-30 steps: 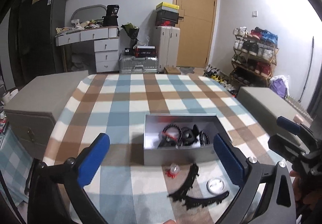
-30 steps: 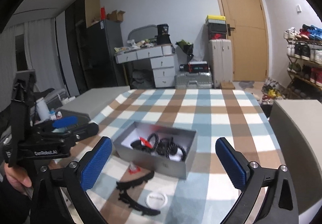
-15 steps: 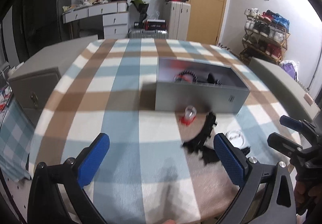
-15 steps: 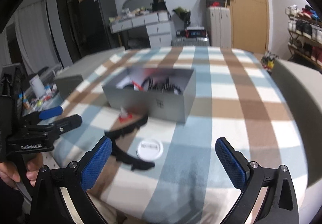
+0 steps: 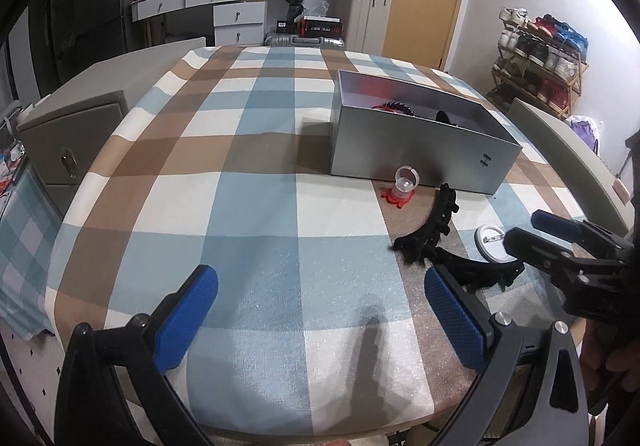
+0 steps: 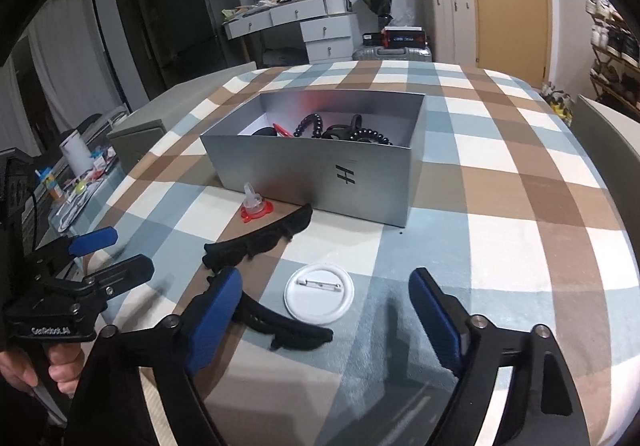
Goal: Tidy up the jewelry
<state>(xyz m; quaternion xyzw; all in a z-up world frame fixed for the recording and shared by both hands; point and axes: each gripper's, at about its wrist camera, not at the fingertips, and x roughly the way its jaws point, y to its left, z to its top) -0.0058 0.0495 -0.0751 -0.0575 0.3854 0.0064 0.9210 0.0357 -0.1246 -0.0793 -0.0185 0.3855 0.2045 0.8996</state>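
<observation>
Step in hand: approach for pickup. Right gripper (image 6: 324,316) lowered over the white round pin badge (image 6: 319,294), jaws just narrowed yet clear of it, nothing held. Left gripper (image 5: 320,318) wide, empty. Two black toothed hair clips (image 6: 260,242) beside badge, before open grey metal box (image 6: 316,173). Next: descend, close, transfer into box.
</observation>
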